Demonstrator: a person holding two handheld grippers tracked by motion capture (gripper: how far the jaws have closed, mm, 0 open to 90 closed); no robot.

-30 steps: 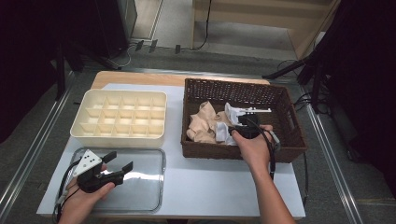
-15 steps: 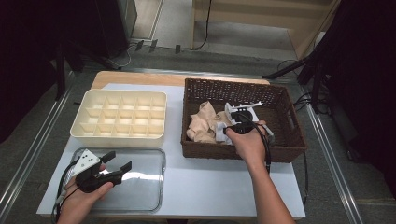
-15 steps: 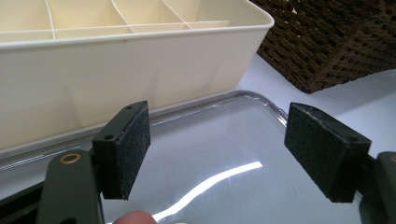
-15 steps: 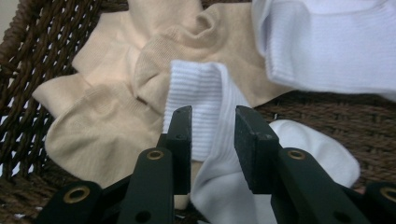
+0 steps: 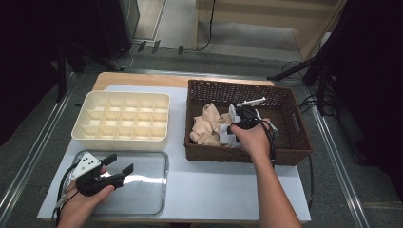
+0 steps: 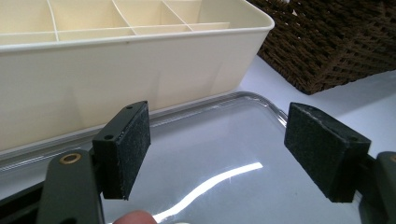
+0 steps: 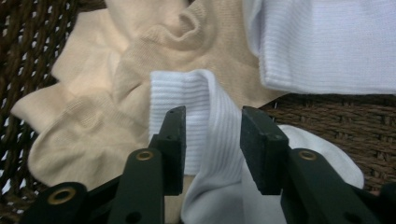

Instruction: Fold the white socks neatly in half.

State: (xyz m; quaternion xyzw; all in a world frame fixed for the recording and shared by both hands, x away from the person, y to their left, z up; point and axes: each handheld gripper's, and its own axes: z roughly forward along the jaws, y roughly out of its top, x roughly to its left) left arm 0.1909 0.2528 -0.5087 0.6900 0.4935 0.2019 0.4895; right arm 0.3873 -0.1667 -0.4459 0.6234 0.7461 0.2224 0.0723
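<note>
Looking down from the high view: white table (image 5: 214, 185) carries a cream divided box (image 5: 122, 119) at left rear, a clear tray (image 5: 142, 190) in front of it, and a brown wicker basket (image 5: 285, 137) at right. The left gripper (image 5: 119, 165), held in the left hand (image 5: 81, 202), hovers over the clear tray, jaws spread, nothing between them. The right hand (image 5: 254, 140) reaches into the basket w/ the right gripper (image 5: 236, 127) at the sock pile. A beige sock (image 5: 206, 124) lies in the basket's left half; the white sock (image 5: 227, 137) sits just beside it, under the gripper.

Left gripper view: both pads (image 6: 133, 149) stand wide apart above the tray's clear surface, w/ the cream box wall directly behind and a basket corner at upper right. No item gripped.

Right gripper view: jaws straddle a raised fold of the white sock, approx. centered between them. The left pad (image 7: 175, 149) touches the fold; the right pad shows a narrow gap to the fabric, so no firm pinch. Jaws have just been opening, sock fold remaining between them. The beige sock lies behind and to the left, touching the white one. A second white sock (image 7: 327, 46) lies at upper right, on the basket floor.
</note>
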